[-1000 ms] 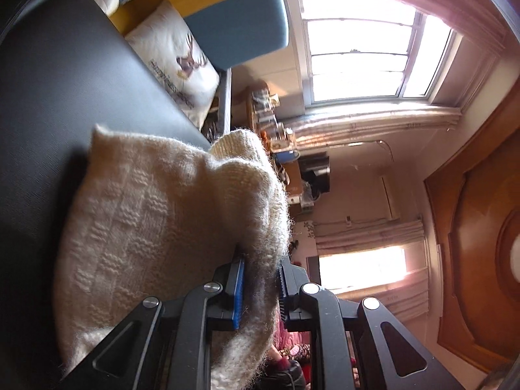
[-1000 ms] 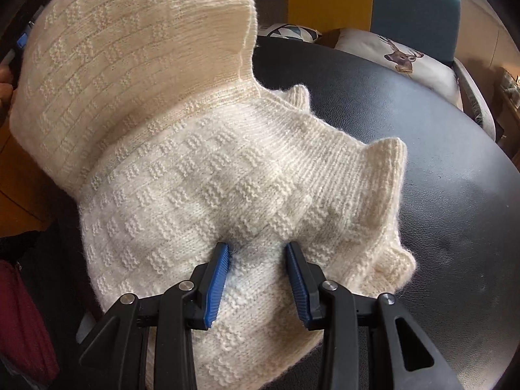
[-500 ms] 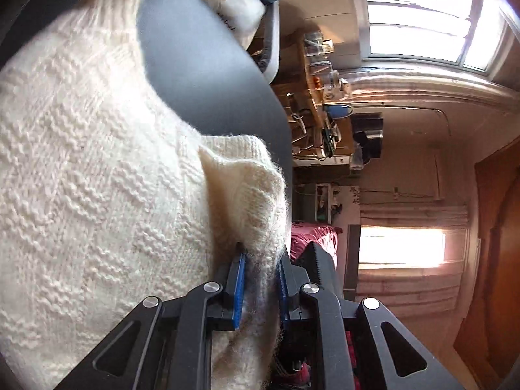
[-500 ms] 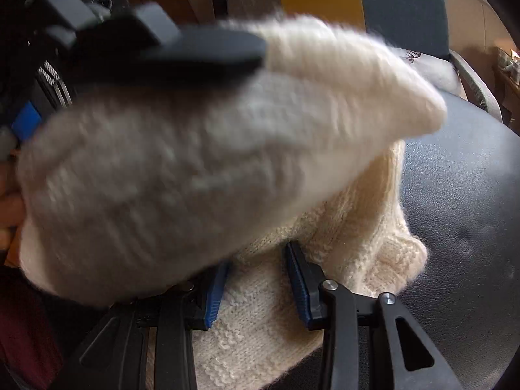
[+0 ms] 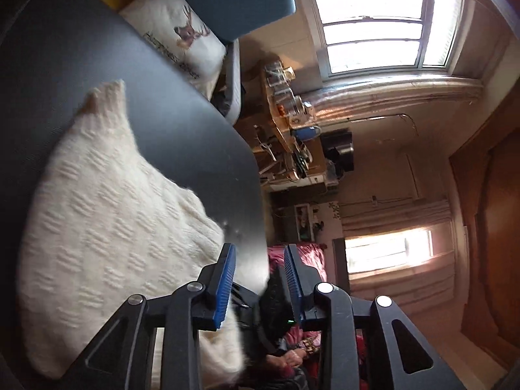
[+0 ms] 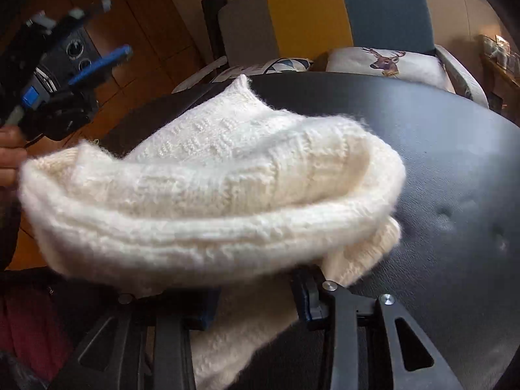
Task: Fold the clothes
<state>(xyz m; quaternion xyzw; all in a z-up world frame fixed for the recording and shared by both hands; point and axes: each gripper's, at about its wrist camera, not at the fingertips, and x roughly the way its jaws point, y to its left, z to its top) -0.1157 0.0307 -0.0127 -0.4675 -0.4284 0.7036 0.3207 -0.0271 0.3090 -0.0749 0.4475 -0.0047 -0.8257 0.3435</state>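
Knitted cream sweater [image 6: 208, 191] heaped on the dark round table [image 6: 455, 162], folded over on itself, thick rolled edge nearest, draped over the right gripper [image 6: 256, 295] and hiding its blue pads [image 6: 307, 299]; jaws spread wide, cannot tell whether pinching any cloth. Left gripper [image 5: 260, 279] off the sweater [image 5: 107, 227], jaws apart with nothing between, poised over the table's [image 5: 182, 123] edge; same gripper [image 6: 81, 74] raised at far left in the right view, a hand [image 6: 9, 159] behind it. Beyond the table, deer-print cushion [image 6: 386, 61] on a yellow-and-blue chair [image 6: 344, 16]. Farther off, cluttered shelf [image 5: 286, 120], bright windows [image 5: 373, 19].
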